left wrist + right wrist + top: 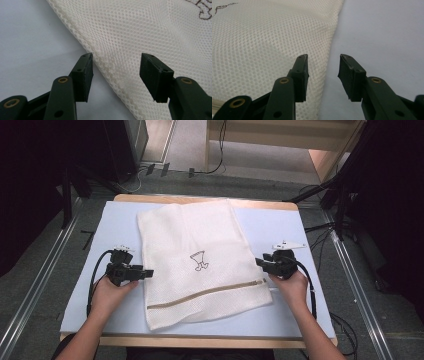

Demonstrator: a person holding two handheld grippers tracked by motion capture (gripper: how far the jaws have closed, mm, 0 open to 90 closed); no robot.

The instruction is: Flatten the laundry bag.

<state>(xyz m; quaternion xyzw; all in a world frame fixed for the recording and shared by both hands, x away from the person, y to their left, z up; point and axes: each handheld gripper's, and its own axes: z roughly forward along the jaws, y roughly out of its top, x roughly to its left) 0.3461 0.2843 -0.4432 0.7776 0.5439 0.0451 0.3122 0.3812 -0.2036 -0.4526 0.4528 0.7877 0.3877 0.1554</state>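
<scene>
On pale blue table, flat white mesh laundry bag, zipper near front edge, flanked by left gripper and right gripper, both jaws released astride its 2 side seams, nothing grasped yet; lifting or folding judged still pending.

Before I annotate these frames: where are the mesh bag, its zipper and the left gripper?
mesh bag (pixel 195 235): high view, upper middle of the fabric.
zipper (pixel 210 291): high view, mid-length of the tan strip.
left gripper (pixel 116 71): left gripper view, between its open jaws.
</scene>
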